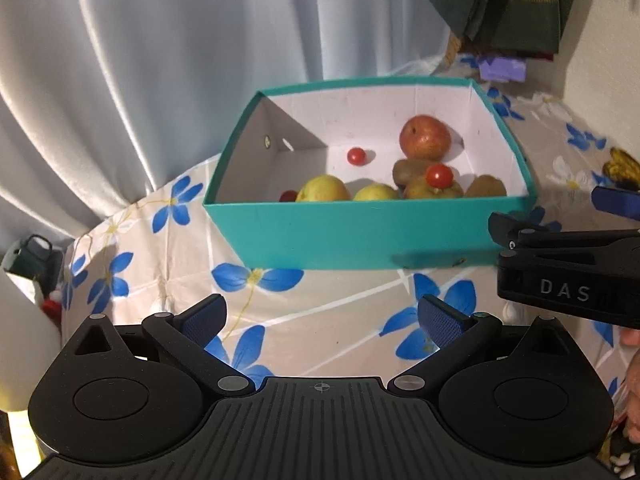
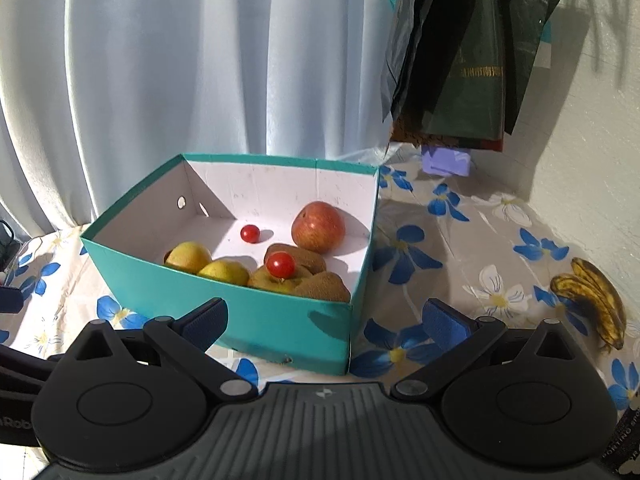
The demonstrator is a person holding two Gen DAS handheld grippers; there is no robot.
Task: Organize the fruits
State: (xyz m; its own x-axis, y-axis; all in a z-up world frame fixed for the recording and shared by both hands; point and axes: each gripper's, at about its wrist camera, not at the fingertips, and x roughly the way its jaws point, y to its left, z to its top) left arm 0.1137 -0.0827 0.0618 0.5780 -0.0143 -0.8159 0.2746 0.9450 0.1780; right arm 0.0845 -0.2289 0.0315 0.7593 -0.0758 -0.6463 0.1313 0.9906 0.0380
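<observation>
A teal box with a white inside stands on the flowered tablecloth. In it lie a red apple, yellow fruits, brown kiwis and cherry tomatoes; one tomato rests on top of a fruit. My left gripper is open and empty, in front of the box. My right gripper is open and empty, just before the box's near corner. It also shows at the right edge of the left wrist view.
A bunch of dark-spotted bananas lies on the cloth right of the box. A purple block sits at the back by hanging dark green bags. A pale curtain hangs behind, a wall at right.
</observation>
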